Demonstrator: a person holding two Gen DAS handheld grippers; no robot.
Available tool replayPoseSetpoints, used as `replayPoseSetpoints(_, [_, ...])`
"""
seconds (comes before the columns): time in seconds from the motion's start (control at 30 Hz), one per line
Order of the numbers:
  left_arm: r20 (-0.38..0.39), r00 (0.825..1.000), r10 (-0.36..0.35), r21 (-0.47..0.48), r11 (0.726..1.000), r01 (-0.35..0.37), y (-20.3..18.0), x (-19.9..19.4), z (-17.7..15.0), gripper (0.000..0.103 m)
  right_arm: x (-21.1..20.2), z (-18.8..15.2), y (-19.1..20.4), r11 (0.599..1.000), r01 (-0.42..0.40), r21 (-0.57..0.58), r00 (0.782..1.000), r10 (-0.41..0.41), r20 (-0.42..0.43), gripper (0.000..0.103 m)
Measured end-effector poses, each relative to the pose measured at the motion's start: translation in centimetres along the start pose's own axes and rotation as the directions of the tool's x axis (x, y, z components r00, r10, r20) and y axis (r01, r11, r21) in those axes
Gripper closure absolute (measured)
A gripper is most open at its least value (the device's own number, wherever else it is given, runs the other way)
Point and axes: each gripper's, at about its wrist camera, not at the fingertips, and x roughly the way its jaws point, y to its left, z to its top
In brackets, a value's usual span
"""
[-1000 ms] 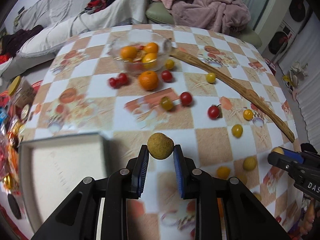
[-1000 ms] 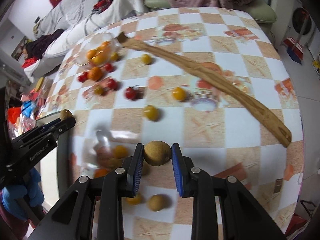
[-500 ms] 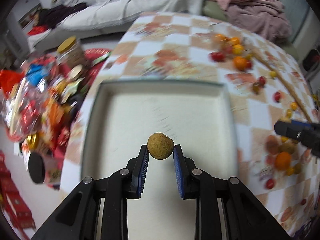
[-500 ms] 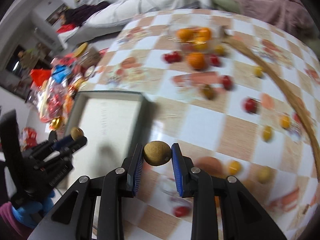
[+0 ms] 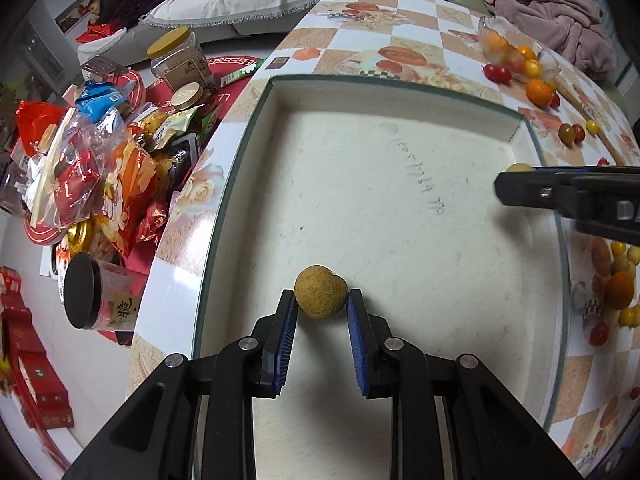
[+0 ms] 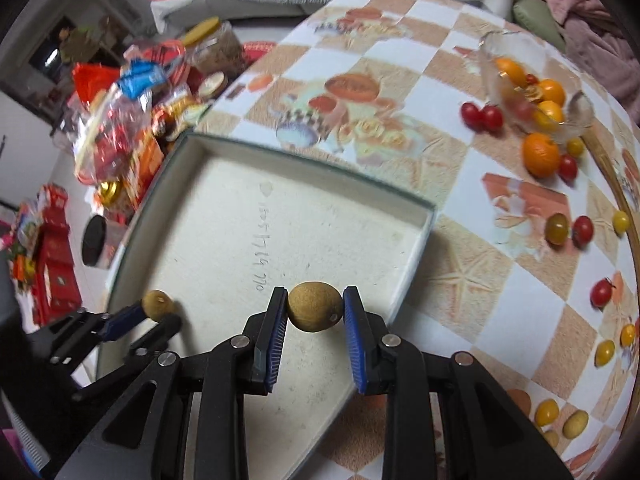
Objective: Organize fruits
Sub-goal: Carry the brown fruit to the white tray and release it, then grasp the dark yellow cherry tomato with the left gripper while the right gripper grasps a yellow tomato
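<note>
left gripper (image 5: 321, 305) clamped on brown fruit (image 5: 321, 291), over tray (image 5: 256, 120) interior | right gripper (image 6: 315, 309) clamped on second brown fruit (image 6: 315, 306), over tray's surface-side edge | drop: straight down

Even indoor light, soft shadows, fisheye-bent edges, right view slightly blurred

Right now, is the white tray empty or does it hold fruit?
Empty: the tray floor is bare; both brown fruits sit clamped in the grippers above it.
</note>
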Motion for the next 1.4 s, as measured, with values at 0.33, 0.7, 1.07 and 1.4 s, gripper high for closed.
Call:
replayPoseSetpoints(0.33, [0.034, 0.999, 0.018, 0.031, 0.999, -0.019, 0.2, -0.4, -0.8, 0.02, 1.4, 0.0, 1.2, 0.999, 0.005, -0.05, 0.999, -0.007, -0.032, 0.03])
replayPoseSetpoints(0.7, [0.057, 0.998, -0.016, 0.125, 0.992, 0.009, -2.5, -2.4, 1.1, 0.02, -6.4, -2.0, -4.4, 0.988, 0.023, 0.153, 0.985, -0.049, 0.165, 0.02])
replayPoseSetpoints(1.07, [0.11, 0.982, -0.15, 0.291, 0.95, 0.113, -13.0, -5.1, 6.2, 0.02, -9.5, -10.1, -16.3, 0.885, 0.17, 0.433, 0.971, -0.226, 0.08, 0.02])
replayPoseSetpoints(1.4, [0.111, 0.978, -0.179, 0.326, 0.936, 0.134, -20.7, -2.6, 10.5, 0.02, -11.4, -11.5, -25.0, 0.802, 0.196, 0.565, 0.953, -0.29, 0.081, 0.02])
